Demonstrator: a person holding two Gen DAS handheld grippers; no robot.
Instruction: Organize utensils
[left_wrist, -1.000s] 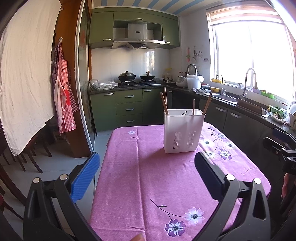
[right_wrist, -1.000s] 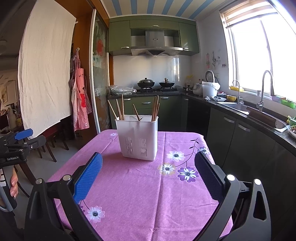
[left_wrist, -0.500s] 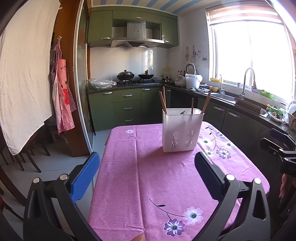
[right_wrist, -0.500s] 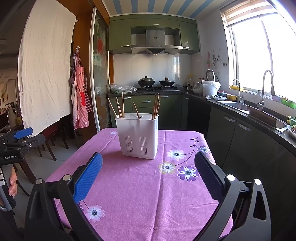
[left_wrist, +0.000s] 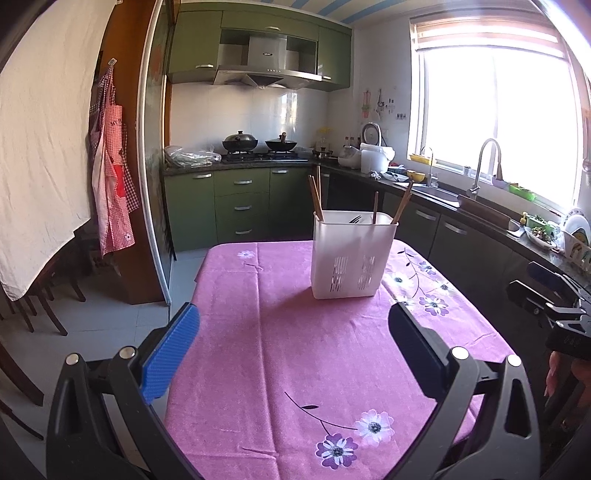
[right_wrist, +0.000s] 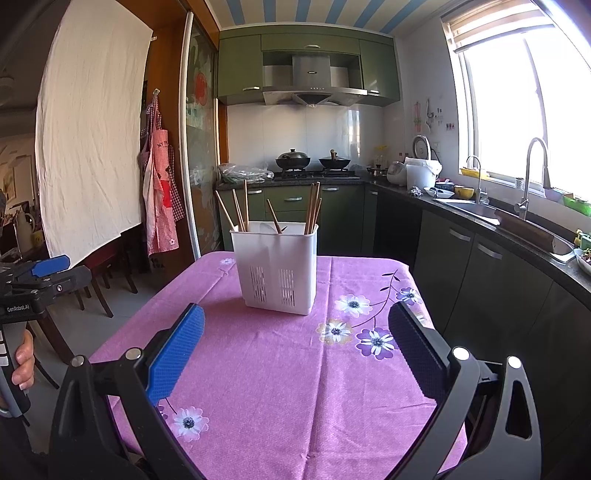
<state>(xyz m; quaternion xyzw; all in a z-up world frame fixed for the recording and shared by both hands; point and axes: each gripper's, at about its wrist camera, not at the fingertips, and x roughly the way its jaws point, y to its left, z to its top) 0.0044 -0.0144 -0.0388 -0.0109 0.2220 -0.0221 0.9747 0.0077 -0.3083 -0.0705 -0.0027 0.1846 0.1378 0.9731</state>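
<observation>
Caddy (right_wrist: 277, 267): we see it upright on the counter (right_wrist: 295, 387), ahead of both.
Chopsticks (right_wrist: 313, 206): upright, slightly leaning.
Left hand-held gripper (left_wrist: 293, 345): apart, empty.
Right hand-held gripper (right_wrist: 295, 343): apart, empty, seemingly nearer.

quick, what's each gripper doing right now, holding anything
Left gripper: open, holding nothing, above the pink tablecloth.
Right gripper: open, holding nothing, short of the white utensil holder.

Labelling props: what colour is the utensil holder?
White holder, clearest in the right wrist view.
</observation>
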